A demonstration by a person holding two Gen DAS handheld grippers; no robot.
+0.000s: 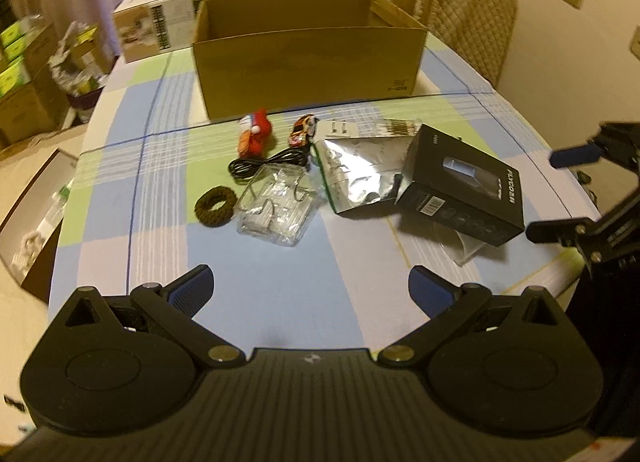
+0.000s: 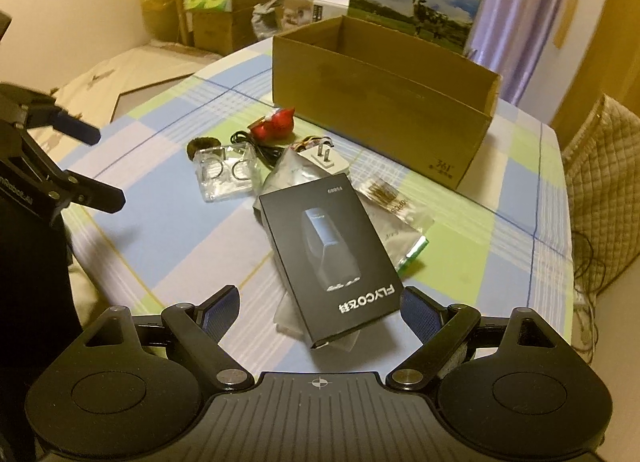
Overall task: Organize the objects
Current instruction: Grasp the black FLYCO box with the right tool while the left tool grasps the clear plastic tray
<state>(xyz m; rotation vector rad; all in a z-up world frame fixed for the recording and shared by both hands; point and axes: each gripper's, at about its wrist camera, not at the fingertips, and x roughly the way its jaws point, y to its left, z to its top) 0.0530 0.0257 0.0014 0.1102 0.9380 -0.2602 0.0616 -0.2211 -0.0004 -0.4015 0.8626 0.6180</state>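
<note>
An open cardboard box (image 1: 308,61) (image 2: 380,109) stands at the table's far side. In front of it lie a red plush toy (image 1: 256,133), a toy car (image 1: 304,129), a white plug (image 2: 324,159), a black cable (image 1: 264,163), a brown ring (image 1: 215,205), a clear plastic case (image 1: 276,205) (image 2: 226,175) and a silver pouch (image 1: 356,173). A black FLYCO box (image 1: 460,185) (image 2: 332,258) rests partly on the pouch. My right gripper (image 2: 320,302) (image 1: 560,191) is open, the black box's near end between its fingers. My left gripper (image 1: 312,286) (image 2: 96,163) is open over bare tablecloth.
A white carton (image 1: 152,25) and a milk carton (image 2: 416,5) stand behind the cardboard box. A chair with a quilted cover (image 1: 468,21) is at the table's far right. Stacked boxes (image 1: 20,73) sit on the floor to the left. The checked tablecloth (image 1: 280,270) shows near me.
</note>
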